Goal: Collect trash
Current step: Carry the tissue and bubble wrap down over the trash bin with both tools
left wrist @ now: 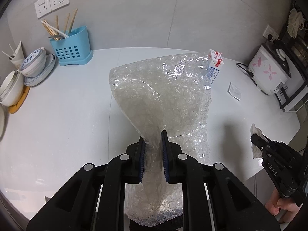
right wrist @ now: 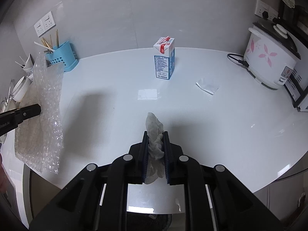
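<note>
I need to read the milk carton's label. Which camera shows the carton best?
The right wrist view: the milk carton stands upright on the counter, whole and unobstructed. In the left wrist view the bubble wrap hides most of it; only its top and a strip of label show.

A pale blue perforated plastic utensil holder [left wrist: 71, 47] with wooden chopsticks [left wrist: 68, 22] stands on the white countertop [left wrist: 67, 105] at ten o'clock. Beside it, at nine o'clock, are stacked blue-patterned ceramic bowls [left wrist: 35, 60]. A white rice cooker with pink flowers [right wrist: 269, 61] sits at two o'clock. White wall sockets [left wrist: 51, 3] are at eleven o'clock.
</note>
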`<state>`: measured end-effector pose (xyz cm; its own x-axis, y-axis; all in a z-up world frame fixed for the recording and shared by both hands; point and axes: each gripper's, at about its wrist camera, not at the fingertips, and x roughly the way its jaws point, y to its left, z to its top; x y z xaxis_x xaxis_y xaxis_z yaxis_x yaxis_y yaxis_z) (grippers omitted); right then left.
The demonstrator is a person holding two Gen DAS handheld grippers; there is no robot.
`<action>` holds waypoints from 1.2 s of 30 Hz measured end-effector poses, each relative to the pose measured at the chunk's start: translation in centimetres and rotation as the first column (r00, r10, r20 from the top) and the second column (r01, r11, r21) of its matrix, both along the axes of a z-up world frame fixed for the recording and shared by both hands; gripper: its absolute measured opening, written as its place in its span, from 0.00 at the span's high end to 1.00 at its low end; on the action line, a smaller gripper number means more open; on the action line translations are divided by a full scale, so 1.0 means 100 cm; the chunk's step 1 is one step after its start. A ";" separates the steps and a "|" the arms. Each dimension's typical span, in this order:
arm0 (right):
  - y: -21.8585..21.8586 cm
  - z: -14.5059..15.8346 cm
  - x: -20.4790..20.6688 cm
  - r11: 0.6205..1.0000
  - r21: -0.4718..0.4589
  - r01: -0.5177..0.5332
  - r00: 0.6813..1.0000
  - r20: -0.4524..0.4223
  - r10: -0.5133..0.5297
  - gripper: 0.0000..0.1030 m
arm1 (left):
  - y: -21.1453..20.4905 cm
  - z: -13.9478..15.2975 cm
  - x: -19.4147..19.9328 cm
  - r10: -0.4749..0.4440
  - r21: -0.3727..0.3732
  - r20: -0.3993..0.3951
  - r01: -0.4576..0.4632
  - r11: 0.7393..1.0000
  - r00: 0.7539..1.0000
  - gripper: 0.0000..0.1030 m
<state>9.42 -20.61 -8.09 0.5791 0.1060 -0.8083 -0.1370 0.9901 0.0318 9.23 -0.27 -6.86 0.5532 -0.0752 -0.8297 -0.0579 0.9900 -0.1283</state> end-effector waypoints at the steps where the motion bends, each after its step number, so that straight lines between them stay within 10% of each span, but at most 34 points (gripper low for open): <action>1: 0.000 0.000 -0.003 1.000 0.000 -0.003 1.000 0.001 0.003 0.88 | 0.000 0.000 -0.004 0.000 -0.002 0.002 0.000 1.000 1.000 0.86; 36: -0.008 0.003 -0.114 0.998 0.026 -0.064 0.998 0.027 0.064 0.88 | -0.034 -0.008 -0.149 -0.041 -0.037 0.042 0.042 0.998 0.998 0.86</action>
<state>-2.03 -21.45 -7.74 0.5914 0.1651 -0.7893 -0.2012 0.9781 0.0538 -5.66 -3.71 -7.68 0.5822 -0.1298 -0.8026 -0.0107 0.9859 -0.1672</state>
